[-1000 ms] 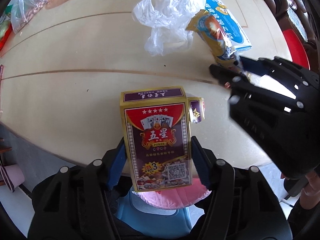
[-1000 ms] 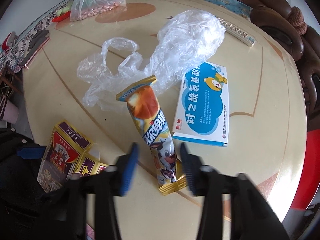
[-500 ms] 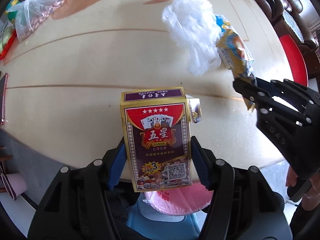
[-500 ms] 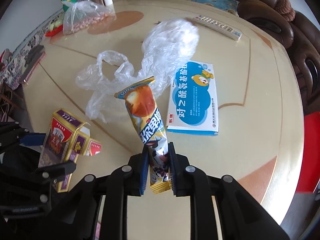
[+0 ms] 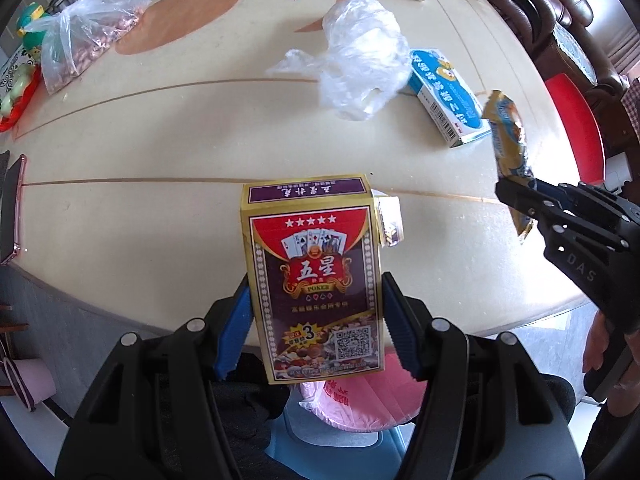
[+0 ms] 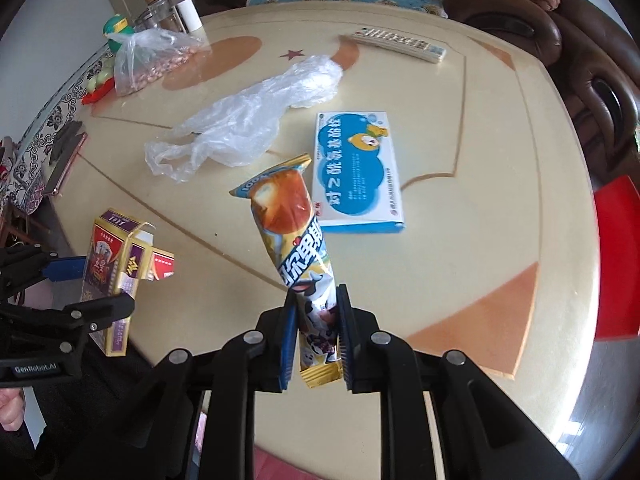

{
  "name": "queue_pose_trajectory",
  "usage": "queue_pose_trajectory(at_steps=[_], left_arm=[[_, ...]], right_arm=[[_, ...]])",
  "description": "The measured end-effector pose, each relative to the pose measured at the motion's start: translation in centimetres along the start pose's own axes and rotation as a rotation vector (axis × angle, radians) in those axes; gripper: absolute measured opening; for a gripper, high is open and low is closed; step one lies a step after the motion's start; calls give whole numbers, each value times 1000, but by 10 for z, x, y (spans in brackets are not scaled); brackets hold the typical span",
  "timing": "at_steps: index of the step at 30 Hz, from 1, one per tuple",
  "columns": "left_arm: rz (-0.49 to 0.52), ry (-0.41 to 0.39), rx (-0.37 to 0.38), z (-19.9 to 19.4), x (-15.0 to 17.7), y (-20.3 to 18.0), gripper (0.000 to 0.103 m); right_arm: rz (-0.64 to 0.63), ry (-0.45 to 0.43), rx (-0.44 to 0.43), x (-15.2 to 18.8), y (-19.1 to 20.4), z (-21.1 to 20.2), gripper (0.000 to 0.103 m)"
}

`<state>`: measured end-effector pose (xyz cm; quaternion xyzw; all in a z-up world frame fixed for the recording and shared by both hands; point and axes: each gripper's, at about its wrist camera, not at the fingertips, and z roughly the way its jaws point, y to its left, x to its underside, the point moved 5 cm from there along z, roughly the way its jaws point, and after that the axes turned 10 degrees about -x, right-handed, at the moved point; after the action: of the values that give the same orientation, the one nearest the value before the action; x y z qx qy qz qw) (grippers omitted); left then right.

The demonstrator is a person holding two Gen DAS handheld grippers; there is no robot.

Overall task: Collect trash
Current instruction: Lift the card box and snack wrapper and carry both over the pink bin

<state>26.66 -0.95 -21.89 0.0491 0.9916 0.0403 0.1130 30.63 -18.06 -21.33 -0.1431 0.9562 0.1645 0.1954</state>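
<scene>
My left gripper [image 5: 316, 304] is shut on a red and gold poker card box [image 5: 316, 280], held above the table's near edge; the box also shows in the right wrist view [image 6: 116, 264], its flap open. My right gripper [image 6: 316, 320] is shut on the lower end of a long ice-cream wrapper [image 6: 292, 232], lifted off the table; it shows at the right of the left wrist view [image 5: 510, 140]. A crumpled clear plastic bag [image 6: 248, 120] and a blue and white medicine box [image 6: 356, 168] lie on the round beige table [image 6: 500, 200].
A pink-lined bin [image 5: 360, 400] sits below the card box, under the table edge. A bag of peanuts [image 6: 152, 60], jars [image 6: 160, 8], a remote control [image 6: 400, 44] and a phone [image 6: 64, 160] sit at the table's far and left sides. Brown sofas [image 6: 580, 60] stand behind.
My right gripper closed on the wrapper and lifted it off the table, toward the near edge. My left gripper kept hold of the card box and drew back slightly.
</scene>
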Motion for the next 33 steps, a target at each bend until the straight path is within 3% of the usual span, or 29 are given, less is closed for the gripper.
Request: queue_pose_trajectory(at_steps=[7, 19, 33], left_arm=[[10, -65, 4, -27, 2, 8, 60], [89, -201, -11, -89, 43, 3, 60], [195, -301, 13, -132, 101, -13, 60]], right_arm=[[16, -60, 52, 6, 8, -42, 19], [9, -144, 81, 57, 60, -119, 19], [5, -175, 76, 115, 103, -159, 19]])
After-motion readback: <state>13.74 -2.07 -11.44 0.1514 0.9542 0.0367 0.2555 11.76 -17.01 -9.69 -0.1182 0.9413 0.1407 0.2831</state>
